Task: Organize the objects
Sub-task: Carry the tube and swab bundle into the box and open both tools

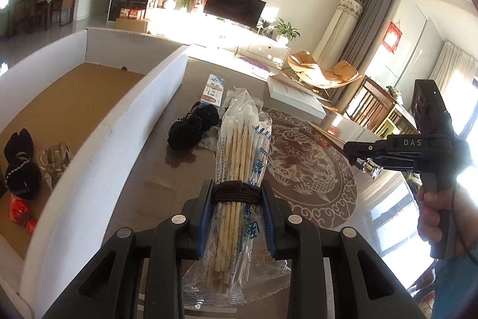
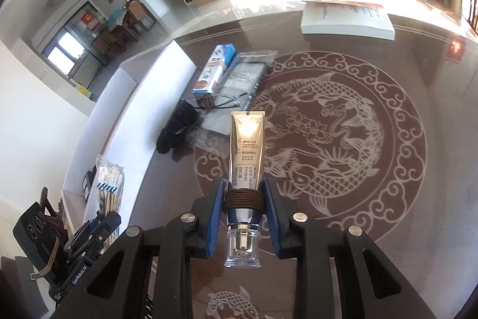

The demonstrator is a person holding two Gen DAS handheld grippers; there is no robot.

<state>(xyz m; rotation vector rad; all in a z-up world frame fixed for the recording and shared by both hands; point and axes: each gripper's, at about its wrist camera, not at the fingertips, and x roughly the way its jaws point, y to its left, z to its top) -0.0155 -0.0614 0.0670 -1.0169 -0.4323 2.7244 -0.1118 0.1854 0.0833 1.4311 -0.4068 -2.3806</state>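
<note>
The worktop [image 2: 418, 199] fills the view, dark glass with a pale carp medallion set in a ring of curls. Along its left edge sits the big white box [image 1: 98, 139], cardboard floor showing, and inside it lie a black pouch [image 1: 21, 166], a crinkled gold wrapper [image 1: 56, 159] just beside it, and something red [image 1: 19, 213] nearer the camera. A white book [image 2: 346, 20] rests at the far side of the worktop, well apart from the rest. Between box and medallion there's a loose cluster: a blue-and-white carton [image 2: 213, 69], a clear flat packet [image 2: 243, 73] touching it, and a black fuzzy bundle [image 1: 191, 126] closest to the box wall.

Left claw [image 1: 237, 210] now: closed down tight on a plastic bag of cotton swabs [image 1: 239, 145], pads pressing at the lower part, the bag lifted clear above the worktop and pointing away from the camera.

Right claw [image 2: 243, 207]: narrowed right in on a gold cream tube [image 2: 246, 148], gripping near the neck, clear cap [image 2: 242, 250] toward the camera, crimped end pointing out over the medallion. A hand [image 1: 431, 217] holds that tool's grip.
</note>
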